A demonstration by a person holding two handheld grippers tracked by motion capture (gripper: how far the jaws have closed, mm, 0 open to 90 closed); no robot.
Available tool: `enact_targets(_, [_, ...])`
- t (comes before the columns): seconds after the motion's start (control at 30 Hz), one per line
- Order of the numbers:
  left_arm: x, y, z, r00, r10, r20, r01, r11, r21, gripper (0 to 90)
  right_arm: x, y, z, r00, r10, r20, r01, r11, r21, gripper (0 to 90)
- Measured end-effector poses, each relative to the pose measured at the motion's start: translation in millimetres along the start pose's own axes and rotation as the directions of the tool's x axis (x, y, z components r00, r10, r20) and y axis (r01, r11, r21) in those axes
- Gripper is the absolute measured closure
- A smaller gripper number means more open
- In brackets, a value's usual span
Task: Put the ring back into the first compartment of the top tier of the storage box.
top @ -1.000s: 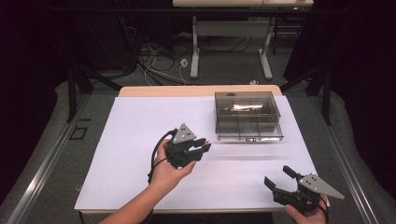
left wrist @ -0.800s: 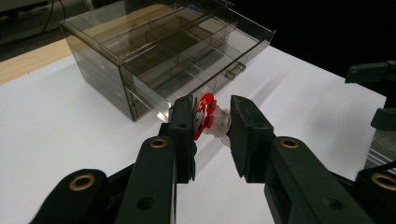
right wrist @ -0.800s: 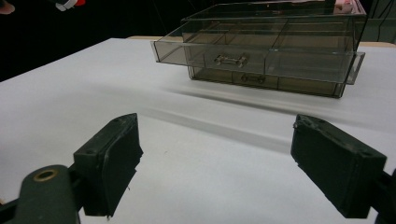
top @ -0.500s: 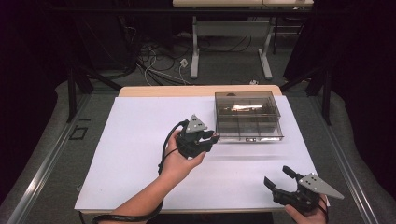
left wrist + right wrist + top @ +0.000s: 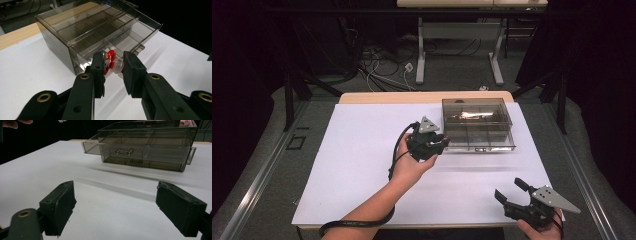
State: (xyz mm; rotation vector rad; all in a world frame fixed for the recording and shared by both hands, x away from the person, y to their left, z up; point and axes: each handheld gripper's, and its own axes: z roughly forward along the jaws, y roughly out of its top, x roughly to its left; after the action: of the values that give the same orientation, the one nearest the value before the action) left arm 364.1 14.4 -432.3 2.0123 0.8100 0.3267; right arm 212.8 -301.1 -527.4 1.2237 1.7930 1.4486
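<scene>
Left gripper (image 5: 438, 143): held up in the person's left hand (image 5: 412, 167) above the middle of the table, its tips just beside the near left corner of the box; the jaws are clamped on a small red and clear piece (image 5: 112, 63).
Small red and clear piece: pinched between the two black jaw pads (image 5: 98, 68) in the left gripper view, in the air just in front of the box's near corner; too blurred to tell what it is.
Right gripper (image 5: 511, 192): held low in the person's right hand (image 5: 542, 231) at the near right edge of the table, well apart from the box; its jaws are spread wide with only bare white surface between them.
Smoky clear box (image 5: 476, 124): a shallow drawer cabinet standing at the far right of the white table cover (image 5: 357, 165). The right gripper view shows its upper drawer (image 5: 140, 149) pulled out toward the near side, with a small clear handle (image 5: 124, 151) at its front and a second handle on the drawer below.
Box contents: thin walls split the open drawer into compartments (image 5: 117, 35); those in view look bare, and a bright glare lies on the lid.
Table: white cover over a wooden top whose far edge (image 5: 422, 96) shows.
</scene>
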Motion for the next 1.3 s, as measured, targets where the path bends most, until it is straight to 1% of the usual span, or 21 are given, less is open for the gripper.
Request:
enact_targets(0.07, [0.3,1.8,2.5,1.0,-0.006,0.0,0.006,1.0,0.003,71.8,0.2,-0.1,0.4,1.0,0.001,-0.004,-0.001,1.0,-0.006,15.2])
enact_targets(0.1, [0.0,2.7,4.6,0.9999,-0.014,0.005,0.014,0.9999,-0.003,71.8,0.6,-0.1,0.4,1.0,0.006,-0.005,-0.006,1.0,-0.005,15.2])
enact_targets(0.13, [-0.4,4.1,5.7,0.9998,-0.019,0.011,0.019,0.9998,0.007,71.8,0.2,0.1,0.0,1.0,0.002,-0.002,-0.002,1.0,0.0,15.2])
enact_targets(0.17, [-0.3,5.3,7.1,0.9999,-0.008,0.007,0.008,0.9999,0.006,71.8,0.0,0.0,0.2,1.0,0.001,-0.002,-0.001,1.0,-0.001,15.2])
enact_targets(0.3, [-2.2,9.0,14.2,0.9999,-0.011,0.004,0.011,0.9999,0.009,71.8,0.2,0.0,0.1,1.0,0.004,-0.004,-0.004,1.0,-0.003,15.2])
enact_targets(0.33, [-2.5,9.6,16.0,0.9999,-0.011,0.002,0.011,0.9999,0.012,71.8,0.8,-0.2,0.0,0.9999,0.012,-0.005,-0.012,1.0,-0.003,15.2])
enact_targets(0.37, [-3.1,10.3,18.4,0.9999,-0.015,0.002,0.015,0.9998,0.011,71.8,0.0,0.0,-0.2,1.0,0.002,-0.002,-0.002,1.0,-0.004,15.2])
enact_targets(0.4, [-3.4,10.9,19.9,0.9999,-0.011,0.001,0.011,0.9998,0.017,71.8,0.0,0.0,0.2,1.0,0.006,-0.007,-0.006,1.0,-0.008,15.2])
enact_targets(0.5, [-4.8,12.8,26.0,0.9998,-0.018,-0.007,0.018,0.9998,0.013,71.8,-0.2,0.0,0.1,1.0,0.005,-0.005,-0.005,1.0,-0.007,15.2])
enact_targets(0.53, [-4.7,13.4,27.7,0.9998,-0.012,-0.012,0.013,0.9998,0.016,71.8,-0.2,-0.1,0.2,0.9999,0.007,-0.008,-0.007,1.0,-0.008,15.2])
enact_targets(0.57, [-4.8,13.9,29.5,0.9998,-0.016,-0.013,0.016,0.9998,0.015,71.8,-1.0,-0.4,-0.1,0.9999,-0.007,-0.008,0.007,1.0,-0.002,15.2])
enact_targets(0.6, [-5.0,14.3,31.6,0.9997,-0.022,-0.013,0.022,0.9997,0.014,71.8,-1.0,-0.4,-0.1,0.9999,-0.01,-0.008,0.01,1.0,-0.002,15.2])
enact_targets(0.7, [-4.5,15.0,35.5,0.9996,-0.017,-0.024,0.017,0.9994,0.031,71.8,-0.4,-0.5,0.5,0.9999,-0.008,-0.01,0.007,1.0,-0.006,15.2])
enact_targets(0.77, [-3.5,14.9,38.8,0.9993,-0.019,-0.033,0.02,0.9994,0.029,71.8,-0.5,-0.5,0.4,0.9999,-0.006,-0.012,0.006,1.0,-0.006,15.2])
enact_targets(0.83, [-1.9,14.7,41.9,0.9989,-0.031,-0.036,0.032,0.9991,0.026,71.8,-0.8,-0.3,0.1,0.9999,-0.006,-0.012,0.006,1.0,-0.002,15.2])
enact_targets(1.03, [1.7,11.2,50.2,0.9978,-0.046,-0.047,0.048,0.9983,0.034,71.8,-0.7,-0.4,0.6,0.9998,-0.013,-0.018,0.013,1.0,-0.003,15.2])
enact_targets(1.1, [3.0,9.9,52.3,0.9971,-0.056,-0.051,0.058,0.9977,0.034,71.8,-0.9,-0.7,1.1,0.9998,-0.01,-0.016,0.01,1.0,-0.008,15.2])
enact_targets(1.17, [4.4,9.1,54.4,0.9967,-0.061,-0.054,0.063,0.9974,0.036,71.8,-0.1,-0.6,0.7,0.9998,0.004,-0.018,-0.004,1.0,0.004,15.2])
enact_targets(1.2, [4.3,8.5,55.5,0.9958,-0.073,-0.055,0.075,0.9966,0.035,71.8,-0.4,-0.6,1.0,0.9998,-0.003,-0.019,0.003,1.0,0.001,15.2])
enact_targets(1.27, [5.5,7.6,58.0,0.9952,-0.079,-0.058,0.082,0.996,0.038,71.8,-0.2,-0.6,1.1,0.9998,-0.006,-0.021,0.006,1.0,0.002,15.2])
enact_targets(1.3, [5.9,7.1,59.3,0.9944,-0.087,-0.06,0.089,0.9953,0.037,71.7,0.6,-0.8,1.1,0.9997,0.003,-0.023,-0.002,1.0,0.002,15.2])
